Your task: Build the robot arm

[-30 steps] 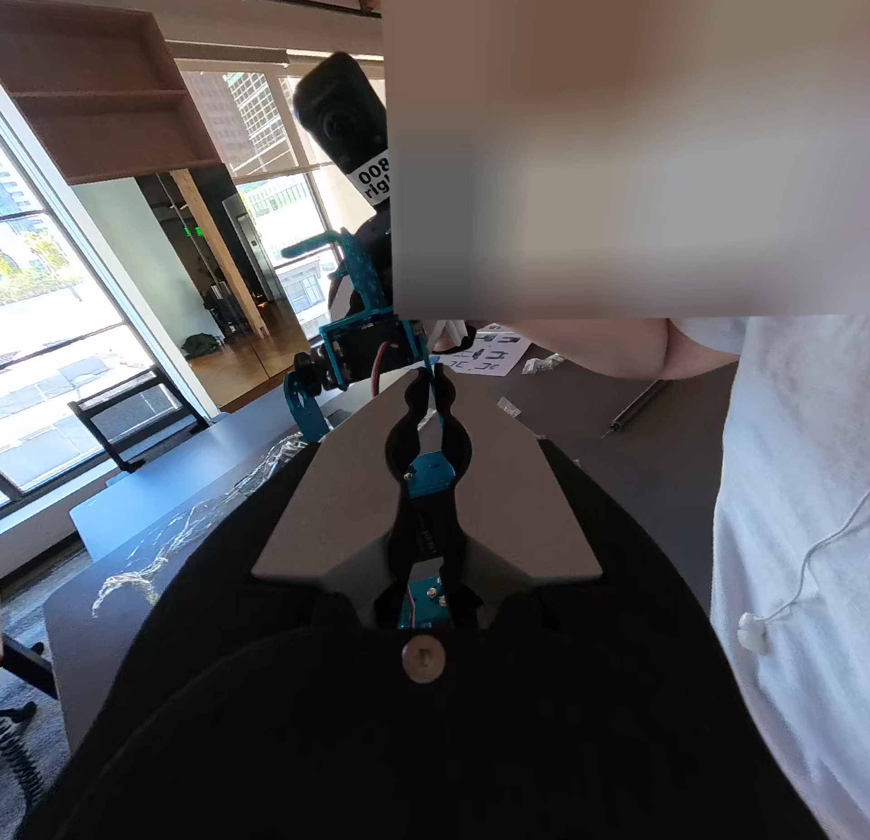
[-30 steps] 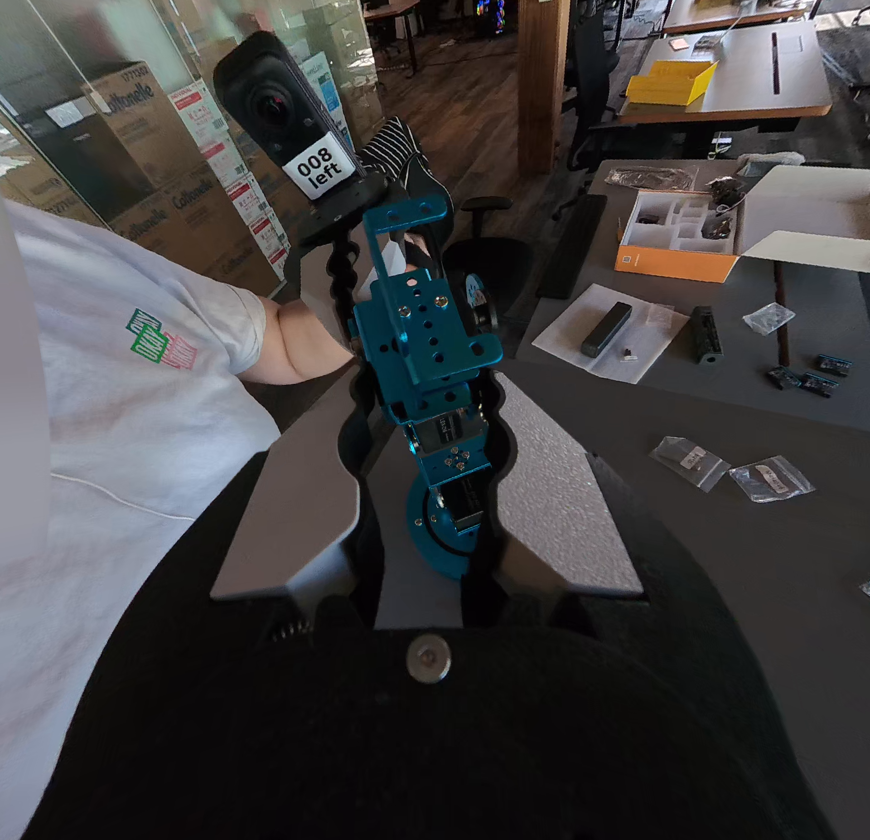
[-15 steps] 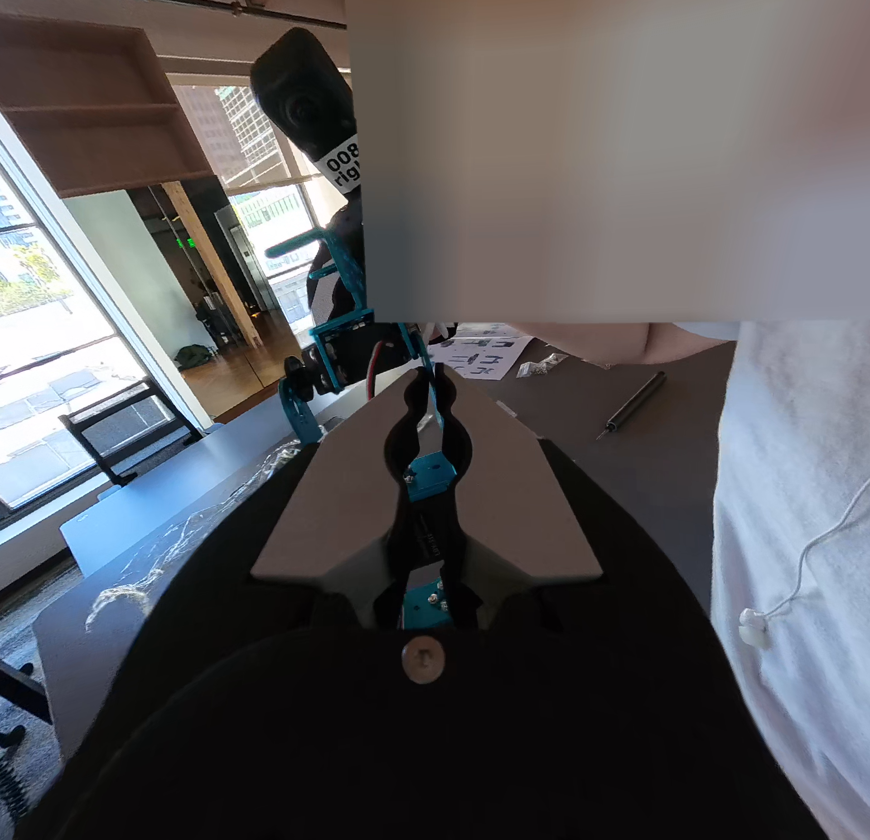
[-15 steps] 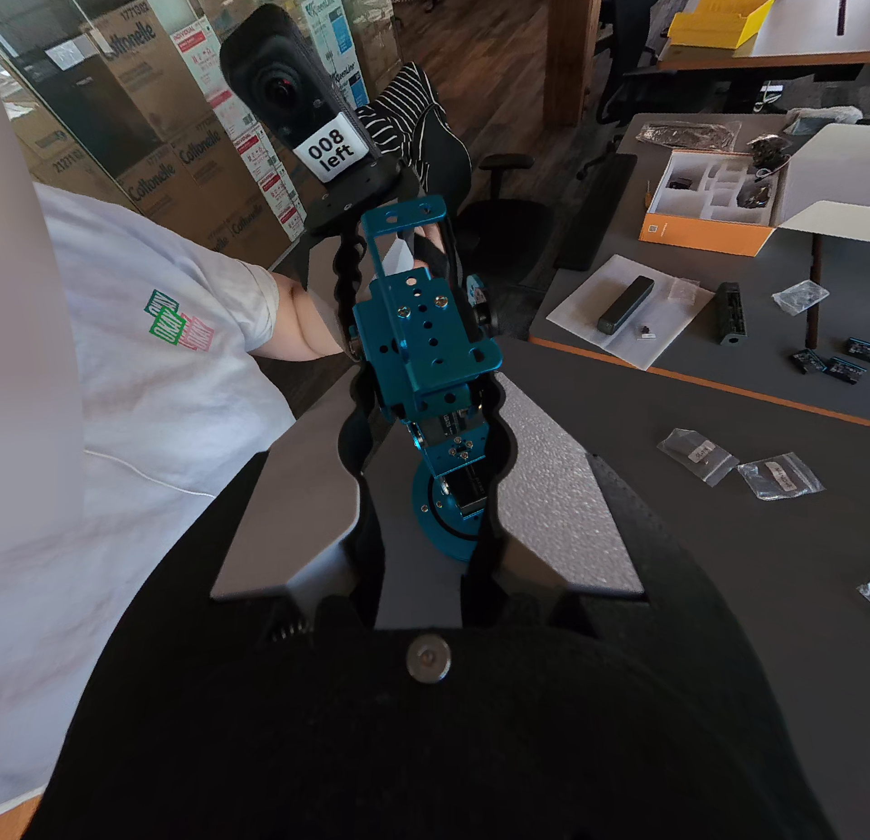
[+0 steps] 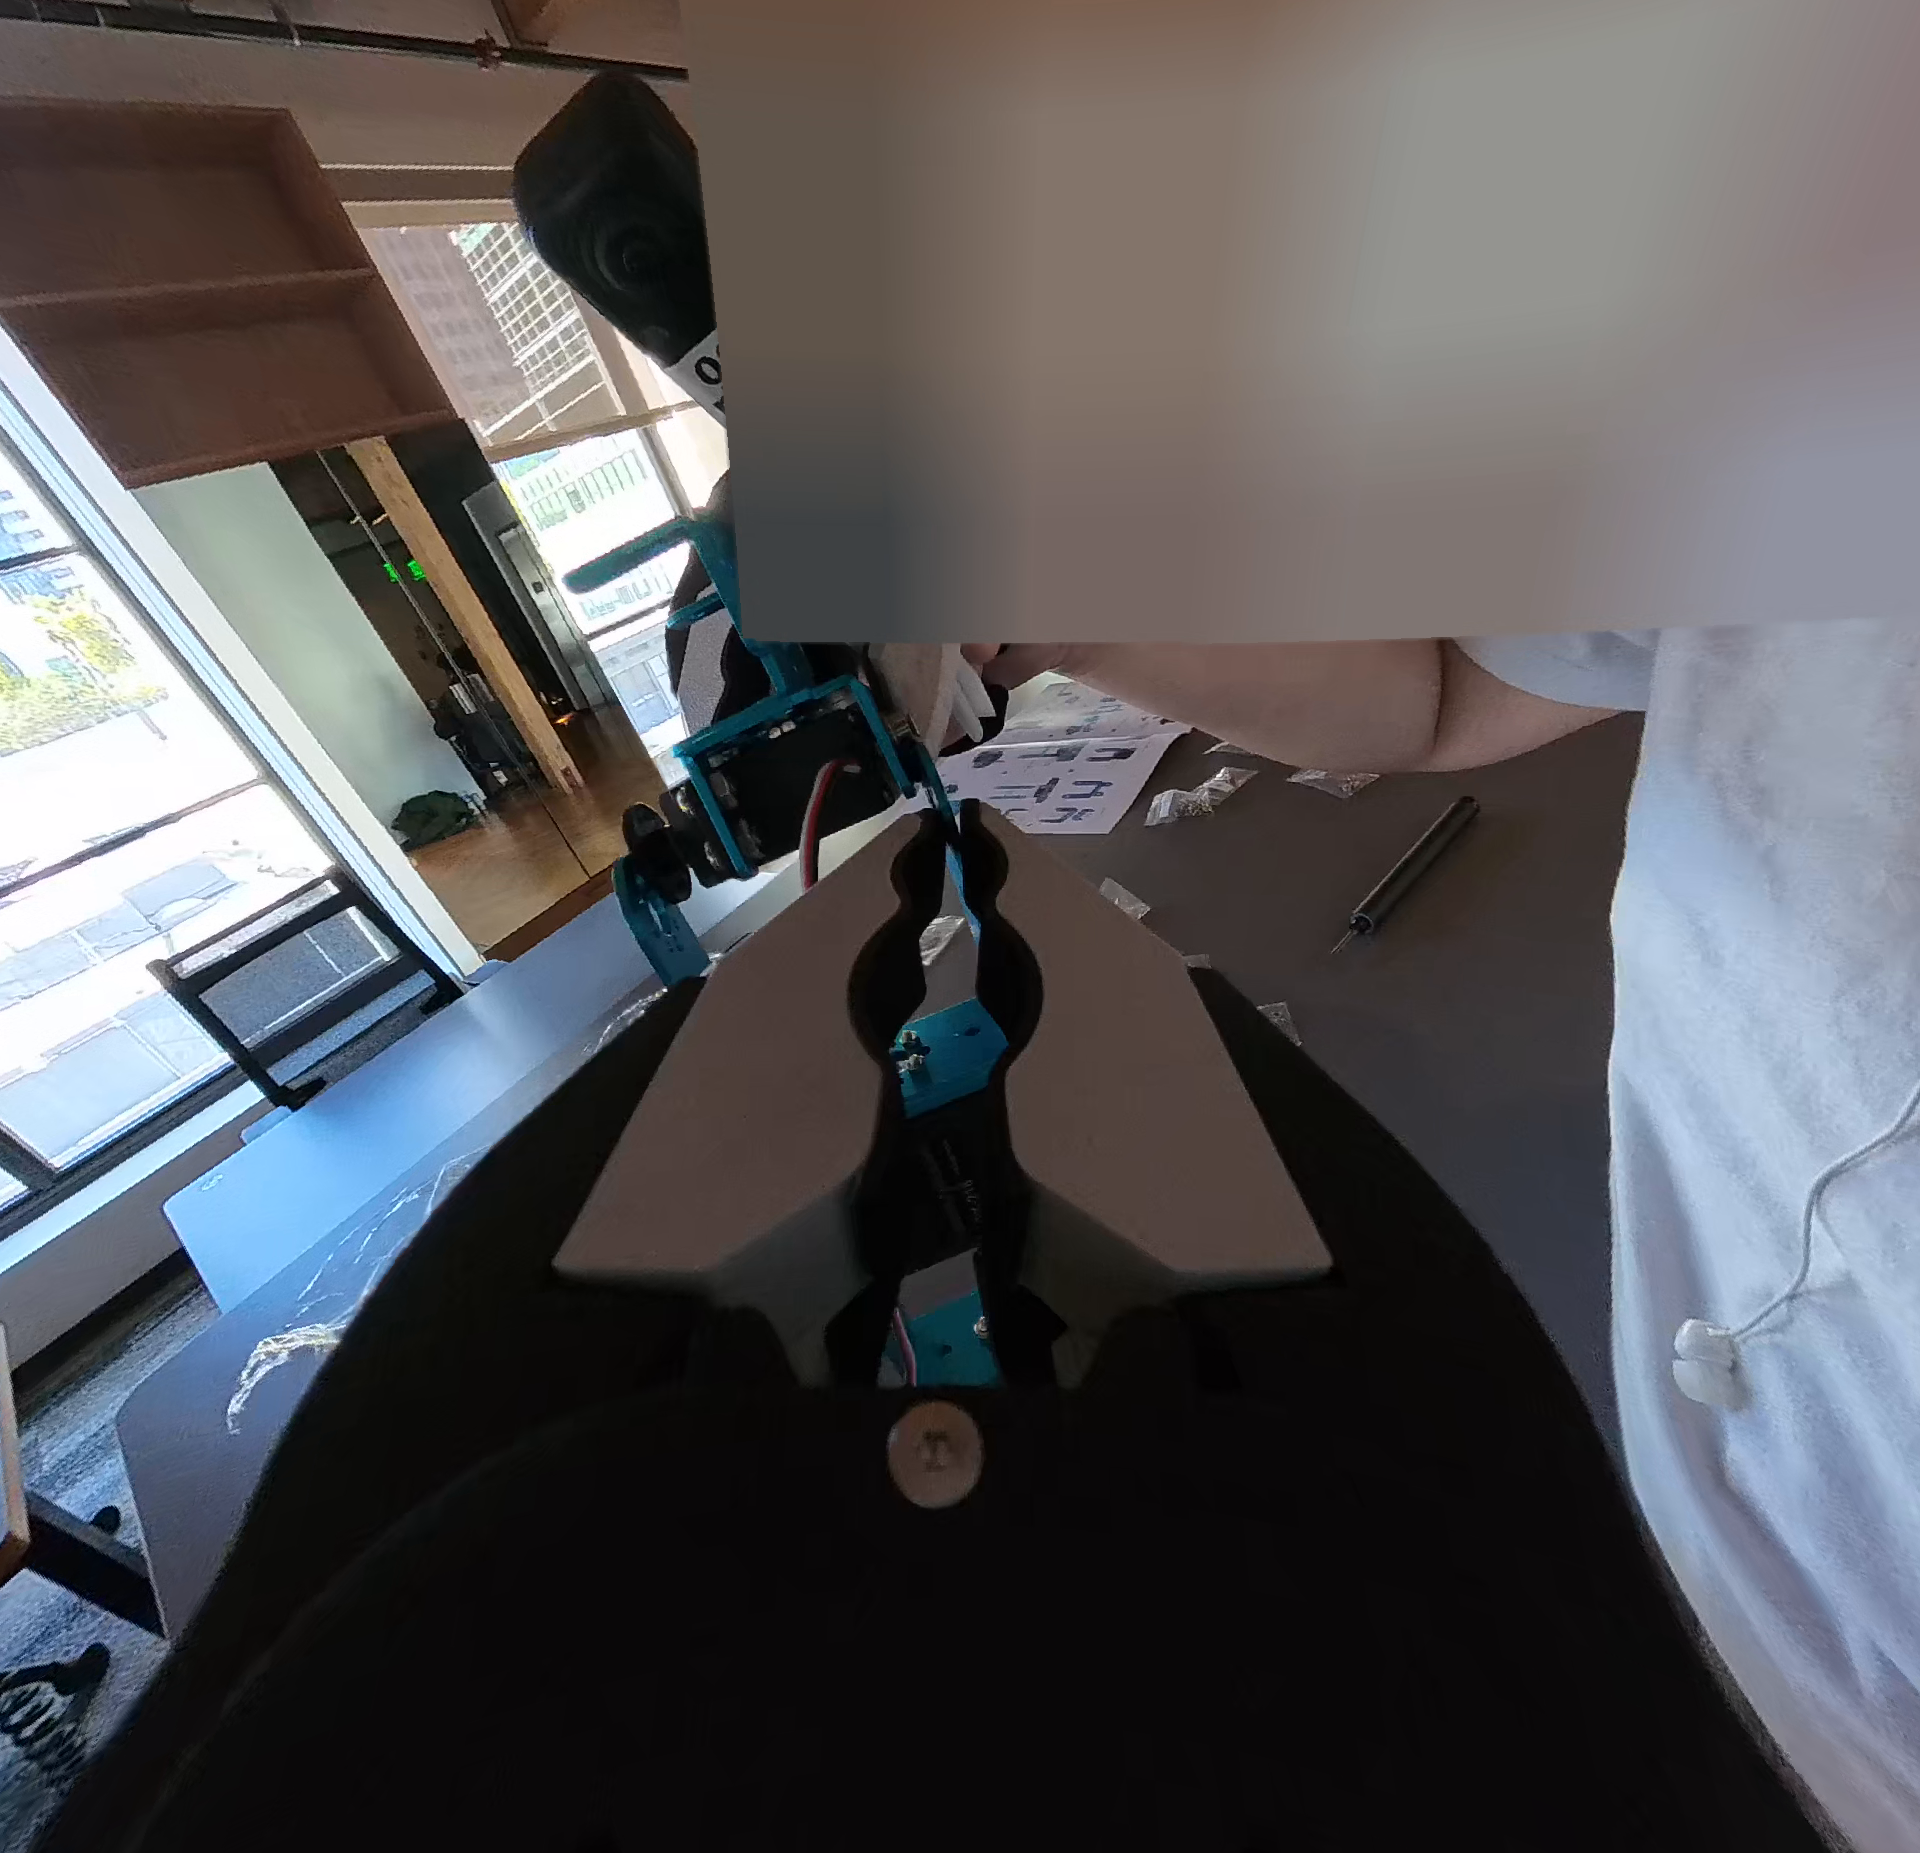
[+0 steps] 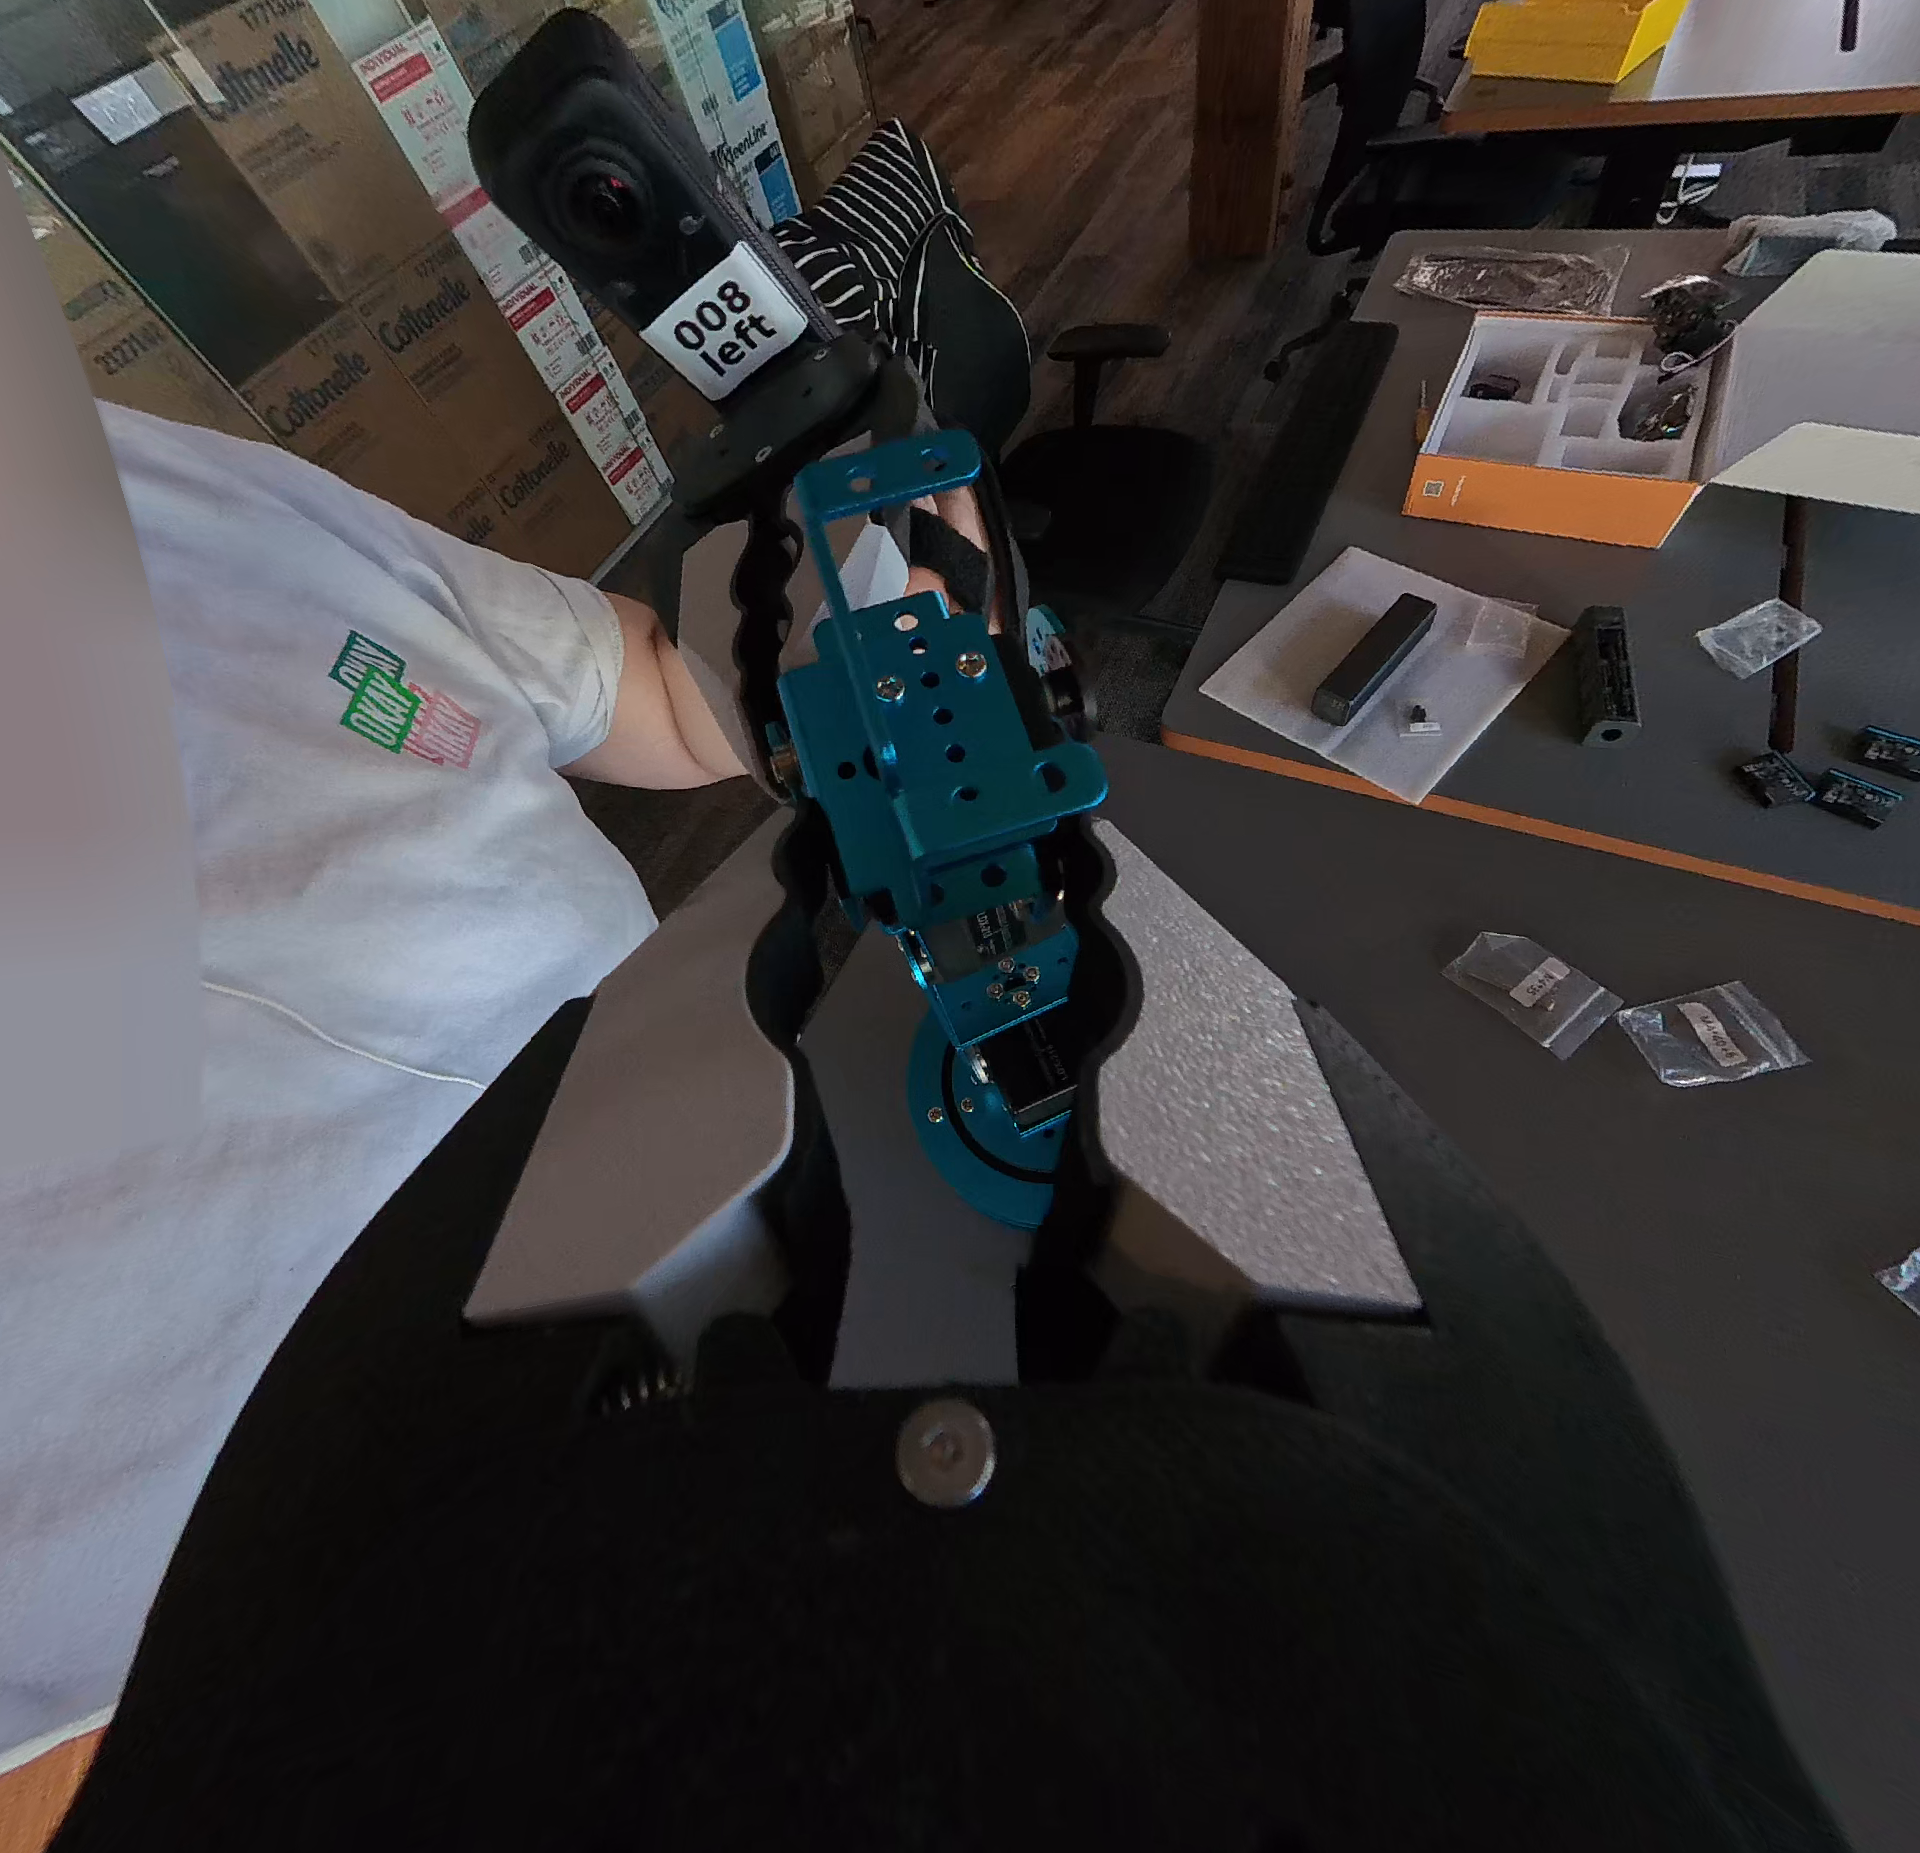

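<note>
A blue metal bracket assembly with black servos [image 6: 935, 764] is held in the air between both grippers, above a dark grey table [image 6: 1455, 1232]. My right gripper [image 6: 940, 837] is shut on its lower body, with the round blue base [image 6: 982, 1149] lying between the fingers. My left gripper [image 5: 940, 829] is shut on a thin blue plate [image 5: 951, 1060] of the same assembly; its servo block [image 5: 790, 785] sticks out just past the tips. Each view shows the other gripper's black camera [image 6: 603, 193] [image 5: 613, 234] behind the assembly.
A person in a white shirt [image 6: 343, 764] stands close by. On the tables lie small plastic bags [image 6: 1527, 982], an open orange box with a white tray [image 6: 1558, 432], a black bar on paper [image 6: 1371, 650], a black tool [image 5: 1413, 873] and a printed sheet [image 5: 1049, 780].
Both grippers keep their hold. The held assembly has tilted and shifted slightly, and the tables behind it have slid lower in the right wrist view.
</note>
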The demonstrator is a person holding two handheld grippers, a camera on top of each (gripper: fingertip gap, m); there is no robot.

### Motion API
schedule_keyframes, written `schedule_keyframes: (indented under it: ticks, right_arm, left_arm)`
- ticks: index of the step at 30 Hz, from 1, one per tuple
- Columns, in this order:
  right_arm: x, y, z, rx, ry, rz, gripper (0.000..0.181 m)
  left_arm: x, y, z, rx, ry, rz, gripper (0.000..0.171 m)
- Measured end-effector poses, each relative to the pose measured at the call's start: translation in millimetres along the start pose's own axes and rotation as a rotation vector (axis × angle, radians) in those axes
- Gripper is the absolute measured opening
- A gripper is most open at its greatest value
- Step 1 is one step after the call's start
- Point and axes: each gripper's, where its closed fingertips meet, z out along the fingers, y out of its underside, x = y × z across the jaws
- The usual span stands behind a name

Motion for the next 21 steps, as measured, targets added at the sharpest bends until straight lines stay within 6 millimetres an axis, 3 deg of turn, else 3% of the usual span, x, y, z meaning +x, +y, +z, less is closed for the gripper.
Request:
schedule_keyframes:
  ticks: [21]
  right_arm:
    - [1.1,-1.7,1.2,-0.023,0.001,-0.001,0.047]
  left_arm:
    - [0.2,0.3,-0.6,-0.01,0.004,0.07,0.002]
